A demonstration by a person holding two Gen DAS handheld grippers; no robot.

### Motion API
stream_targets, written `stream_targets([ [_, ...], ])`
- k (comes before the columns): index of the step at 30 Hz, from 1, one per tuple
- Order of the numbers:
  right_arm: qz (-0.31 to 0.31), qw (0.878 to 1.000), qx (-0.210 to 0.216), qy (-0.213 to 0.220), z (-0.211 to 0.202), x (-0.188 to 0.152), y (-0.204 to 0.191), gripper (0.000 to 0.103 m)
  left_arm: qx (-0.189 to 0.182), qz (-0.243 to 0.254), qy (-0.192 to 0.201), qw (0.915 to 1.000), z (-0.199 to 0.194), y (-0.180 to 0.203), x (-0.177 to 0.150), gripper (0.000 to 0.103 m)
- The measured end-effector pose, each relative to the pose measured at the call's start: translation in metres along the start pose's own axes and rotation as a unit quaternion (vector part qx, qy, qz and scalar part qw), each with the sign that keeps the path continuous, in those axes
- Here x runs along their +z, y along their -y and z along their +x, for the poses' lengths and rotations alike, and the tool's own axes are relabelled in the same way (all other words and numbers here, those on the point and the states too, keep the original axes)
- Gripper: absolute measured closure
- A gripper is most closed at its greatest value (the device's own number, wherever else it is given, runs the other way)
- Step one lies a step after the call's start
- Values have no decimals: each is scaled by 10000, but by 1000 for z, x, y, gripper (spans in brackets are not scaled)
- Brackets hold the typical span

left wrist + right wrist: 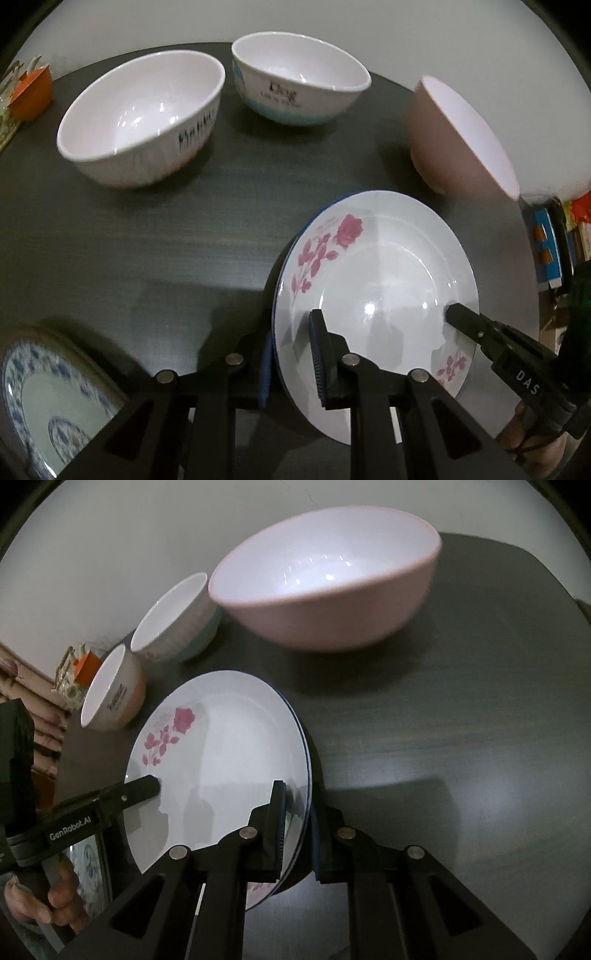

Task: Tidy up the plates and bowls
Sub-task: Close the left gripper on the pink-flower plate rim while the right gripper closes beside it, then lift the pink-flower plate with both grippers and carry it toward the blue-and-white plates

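The rose plate (373, 291) sits on top of at least one other plate w/ a blue rim; the pair is on the dark table (147, 236), at the near right in the left wrist view. The left gripper (291, 354) is clamped on the left edge of the plates: one finger on the upper face, the other under the rim. The right gripper (297, 830) is closed on the opposite edge of the same plates, one pad above and one below. Whether the plates are lifted or touch the table, I cannot tell. Far left stands a white bowl (142, 118) w/ black lettering, next to it a white bowl w/ blue base (299, 79), and far right a pink bowl (458, 136). All three are apart from the plates. At the near left corner lies a blue patterned plate (48, 402). A hand (55, 897) holds the left gripper's handle.
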State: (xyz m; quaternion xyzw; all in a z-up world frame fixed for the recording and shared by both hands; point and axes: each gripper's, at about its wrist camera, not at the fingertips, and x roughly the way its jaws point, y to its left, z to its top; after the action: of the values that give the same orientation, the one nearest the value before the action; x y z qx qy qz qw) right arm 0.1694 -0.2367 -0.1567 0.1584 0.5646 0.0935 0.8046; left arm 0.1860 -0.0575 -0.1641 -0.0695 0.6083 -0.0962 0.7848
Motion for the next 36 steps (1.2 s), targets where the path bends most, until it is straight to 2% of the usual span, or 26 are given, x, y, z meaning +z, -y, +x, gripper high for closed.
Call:
stream_targets([
  [7, 80, 9996, -48, -255, -13, -36, -3, 90, -2, 27, -163, 9999, -4, 7, -30, 84],
  [17, 118, 9989, -14, -448, -22, -73, -6, 89, -40, 88, -386, 9992, -9, 1, -52, 84],
  [27, 83, 9983, 191, -542, -32, -92, 7, 85, -113, 241, -541, 9982, -9, 1, -62, 84],
  [36, 74, 9985, 219, -493, -35, -96, 9, 87, -71, 325, -289, 9990, -21, -6, -92, 84],
])
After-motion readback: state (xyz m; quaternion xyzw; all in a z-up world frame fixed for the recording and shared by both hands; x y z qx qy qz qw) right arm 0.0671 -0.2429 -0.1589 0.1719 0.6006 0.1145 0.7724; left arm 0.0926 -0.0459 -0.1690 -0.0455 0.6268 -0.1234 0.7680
